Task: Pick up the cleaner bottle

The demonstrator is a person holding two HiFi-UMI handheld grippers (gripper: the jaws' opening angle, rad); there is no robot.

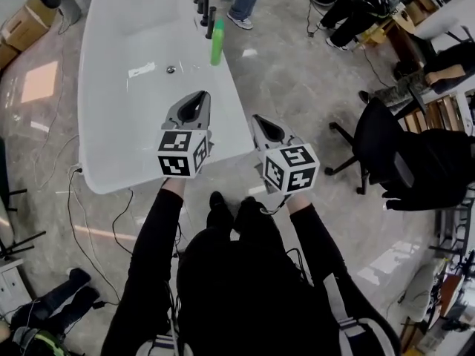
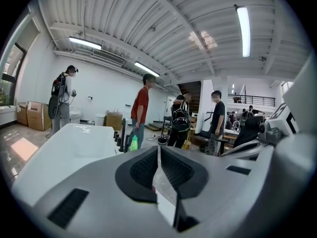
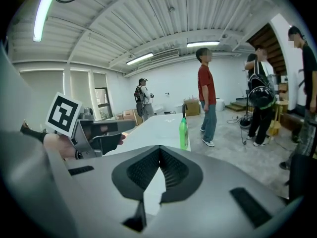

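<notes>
You are holding the left gripper [image 1: 199,99] and the right gripper [image 1: 261,121] with jaws pressed together, pinching nothing. The cleaner bottle [image 1: 217,43] is standing upright near the far right edge of the white table [image 1: 126,139], well apart from both. Arriving with the jaws unopened is risking knocking it off that edge.

The right gripper [image 3: 159,151] has its jaws closed tip to tip, with nothing between them. Beyond them stretches the white table [image 3: 148,130], and near its right edge stands the green cleaner bottle [image 3: 184,133] — upright, well apart from the jaws. The left gripper [image 3: 126,129] shows at the left (its marker cube [image 3: 63,114] faces the camera). A person in a red shirt [image 3: 206,95] stands past the bottle.
</notes>
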